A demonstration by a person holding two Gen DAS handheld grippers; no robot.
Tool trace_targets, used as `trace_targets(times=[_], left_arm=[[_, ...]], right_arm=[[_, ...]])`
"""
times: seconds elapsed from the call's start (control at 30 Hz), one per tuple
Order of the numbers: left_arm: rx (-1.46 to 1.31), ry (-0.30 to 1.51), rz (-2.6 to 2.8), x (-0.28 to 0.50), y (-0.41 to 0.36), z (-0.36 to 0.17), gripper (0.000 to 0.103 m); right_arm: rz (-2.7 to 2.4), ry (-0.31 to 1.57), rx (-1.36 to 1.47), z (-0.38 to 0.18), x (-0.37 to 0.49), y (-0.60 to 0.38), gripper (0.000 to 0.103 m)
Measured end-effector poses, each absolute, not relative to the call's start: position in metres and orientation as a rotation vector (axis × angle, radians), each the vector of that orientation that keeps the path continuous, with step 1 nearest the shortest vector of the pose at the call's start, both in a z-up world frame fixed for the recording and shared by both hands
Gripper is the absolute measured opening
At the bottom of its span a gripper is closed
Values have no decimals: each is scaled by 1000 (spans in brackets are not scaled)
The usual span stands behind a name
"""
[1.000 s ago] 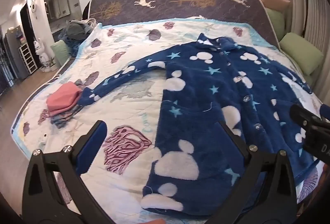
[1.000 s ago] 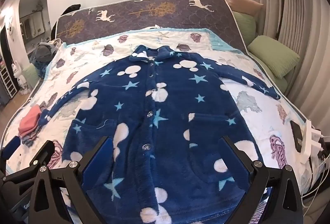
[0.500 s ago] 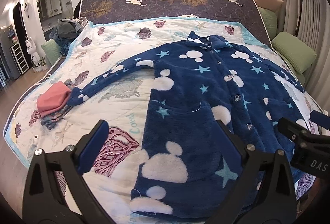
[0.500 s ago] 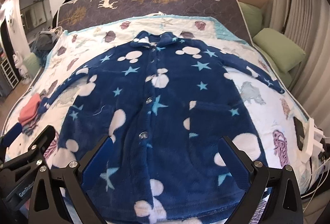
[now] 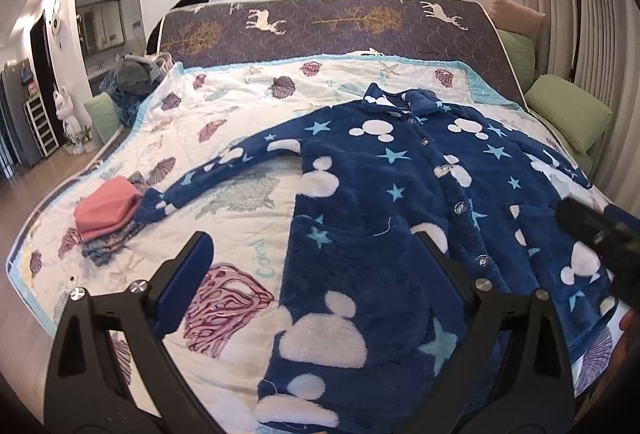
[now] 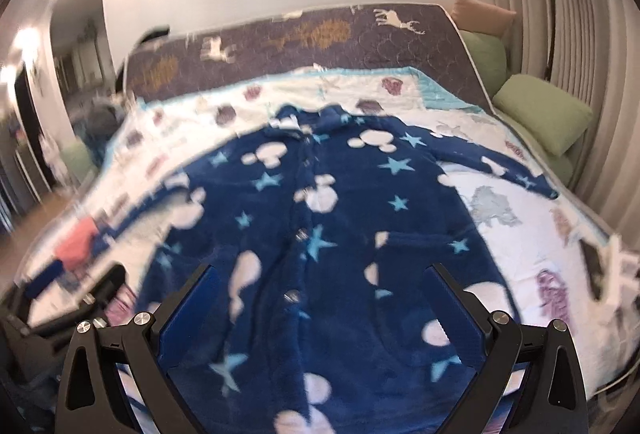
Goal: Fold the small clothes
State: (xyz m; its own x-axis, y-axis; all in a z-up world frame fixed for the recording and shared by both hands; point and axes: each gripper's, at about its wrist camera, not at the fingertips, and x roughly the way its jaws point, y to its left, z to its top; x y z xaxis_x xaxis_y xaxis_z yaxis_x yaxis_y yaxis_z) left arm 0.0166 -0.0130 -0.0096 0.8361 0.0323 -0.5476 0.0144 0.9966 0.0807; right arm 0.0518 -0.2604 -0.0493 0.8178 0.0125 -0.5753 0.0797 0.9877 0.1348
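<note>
You are holding the left gripper above the near left part of the bed, with its jaws standing wide apart and nothing between them. You are holding the right gripper above the lower middle of the garment, its jaws likewise spread wide and empty. In the left wrist view, the right gripper is appearing as a dark blurred shape at the right edge.

The task item, a navy fleece robe printed with white mouse-head shapes and light blue stars, is lying front-up and flat on the quilt. Its collar is pointing toward the headboard and its hem is lying at the near edge of the bed. The button placket is running down the centre of the robe, and the buttons appear fastened. One sleeve is extending diagonally toward the left side of the bed; the other sleeve is extending toward the right side.

The cuff of the left-side sleeve is lying just beside a small stack of folded clothes topped by a pink item. A pile of dark clothing is sitting at the far left corner of the bed. Green pillows are resting along the right side.

The right wrist view is blurred, so fine detail on its left half cannot be read.
</note>
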Motion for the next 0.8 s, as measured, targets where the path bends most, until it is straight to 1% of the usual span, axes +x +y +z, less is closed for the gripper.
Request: trace_targets(times=[0.1, 0.17, 0.23, 0.37, 0.53, 0.8], left_arm=[[83, 570, 7, 15, -13, -8, 98], [79, 571, 6, 15, -13, -8, 98], [81, 578, 3, 16, -13, -8, 98], [103, 604, 2, 17, -15, -10, 98], [127, 641, 4, 19, -18, -14, 98], [99, 619, -11, 16, -18, -10, 98]], right_arm=[[97, 546, 289, -52, 43, -269, 103], [163, 575, 330, -56, 43, -272, 103], [169, 597, 295, -57, 45, -268, 103], [37, 648, 118, -61, 57, -259, 103], [6, 726, 212, -75, 63, -277, 103], [31, 704, 178, -69, 56, -275, 103]])
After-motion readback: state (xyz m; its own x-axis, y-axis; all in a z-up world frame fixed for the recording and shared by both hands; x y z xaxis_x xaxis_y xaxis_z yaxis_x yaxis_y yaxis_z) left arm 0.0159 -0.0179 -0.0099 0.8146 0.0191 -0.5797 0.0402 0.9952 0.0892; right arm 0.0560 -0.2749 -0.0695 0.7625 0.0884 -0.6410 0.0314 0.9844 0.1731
